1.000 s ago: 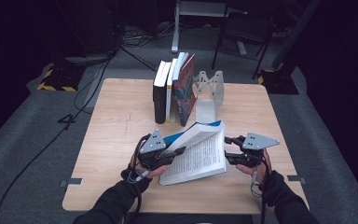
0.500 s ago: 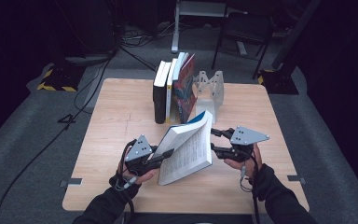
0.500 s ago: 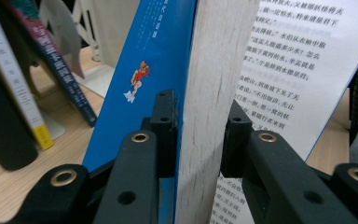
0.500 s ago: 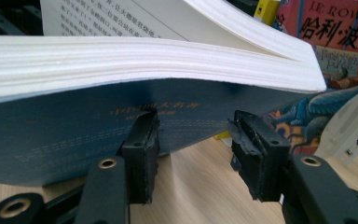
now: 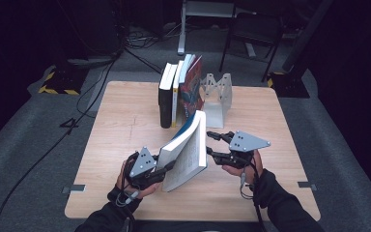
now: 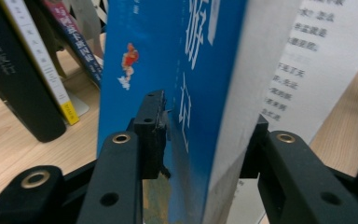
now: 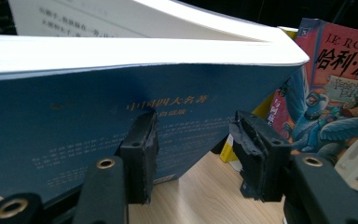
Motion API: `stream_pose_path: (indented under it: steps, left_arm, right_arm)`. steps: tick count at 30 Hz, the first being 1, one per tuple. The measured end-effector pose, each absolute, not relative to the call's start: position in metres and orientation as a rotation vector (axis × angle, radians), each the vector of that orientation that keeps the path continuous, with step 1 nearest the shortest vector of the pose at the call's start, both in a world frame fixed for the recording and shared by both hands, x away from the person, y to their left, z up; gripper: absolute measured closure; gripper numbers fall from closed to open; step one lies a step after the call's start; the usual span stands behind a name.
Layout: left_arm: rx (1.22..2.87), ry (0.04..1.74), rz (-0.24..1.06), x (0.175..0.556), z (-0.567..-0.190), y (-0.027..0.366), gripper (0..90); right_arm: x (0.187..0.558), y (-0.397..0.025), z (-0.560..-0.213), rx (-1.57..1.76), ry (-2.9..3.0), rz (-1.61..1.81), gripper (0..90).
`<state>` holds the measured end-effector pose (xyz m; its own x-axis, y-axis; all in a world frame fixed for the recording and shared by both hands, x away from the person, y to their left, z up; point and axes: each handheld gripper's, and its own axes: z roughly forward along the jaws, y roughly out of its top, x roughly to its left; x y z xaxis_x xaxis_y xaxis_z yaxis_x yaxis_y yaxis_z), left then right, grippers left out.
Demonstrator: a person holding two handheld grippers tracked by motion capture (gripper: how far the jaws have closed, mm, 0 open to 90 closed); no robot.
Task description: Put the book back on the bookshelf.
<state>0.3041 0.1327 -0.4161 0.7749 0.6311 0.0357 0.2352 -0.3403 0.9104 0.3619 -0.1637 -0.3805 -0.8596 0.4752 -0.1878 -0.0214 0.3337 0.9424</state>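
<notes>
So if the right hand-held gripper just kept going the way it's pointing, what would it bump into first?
Most likely the blue book. The right hand-held gripper points at its back cover with open jaws, and nothing shows between them. How close the cover lies is hard to judge. The Harry Potter book stands farther back.

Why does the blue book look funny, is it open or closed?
Partly open: the blue book stands tilted, pages fanning apart, its front part clamped in the left gripper.

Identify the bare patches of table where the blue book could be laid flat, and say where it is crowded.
Free: the table left of the standing books, and its right side beyond the right gripper. Crowded: the middle, where the left gripper clamps the blue book before the bookend.
</notes>
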Motion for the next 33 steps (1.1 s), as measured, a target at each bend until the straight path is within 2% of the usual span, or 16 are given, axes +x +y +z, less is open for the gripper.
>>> stream_pose_path:
  steps: [3,8,9,10,14,22,30,33]
  left_arm:
    - [1.924,0.668,0.466,0.305,-0.417,0.129,57.2]
    - [1.937,0.653,0.412,0.312,-0.417,0.122,58.5]
    - [1.935,0.640,0.428,0.312,-0.417,0.122,60.8]
    - [1.915,0.622,0.423,0.315,-0.417,0.124,68.0]
    - [1.892,0.586,0.354,0.324,-0.419,0.125,72.7]
    - [1.859,0.516,0.230,0.343,-0.419,0.107,72.0]
    - [1.839,0.486,0.200,0.359,-0.418,0.080,71.3]
    - [1.827,0.491,0.206,0.364,-0.419,0.074,70.8]
  right_arm:
    - [0.362,-0.162,-0.380,0.393,2.177,1.552,49.8]
    - [0.361,-0.159,-0.377,0.364,2.181,1.581,49.8]
    - [0.360,-0.157,-0.376,0.360,2.175,1.576,49.8]
    - [0.360,-0.157,-0.376,0.362,2.176,1.572,49.8]
    - [0.361,-0.161,-0.377,0.357,2.179,1.581,48.8]
    - [0.363,-0.180,-0.376,0.405,2.130,1.611,48.0]
    - [0.362,-0.201,-0.368,0.422,2.098,1.552,48.9]
    - [0.362,-0.205,-0.368,0.462,2.079,1.528,51.9]
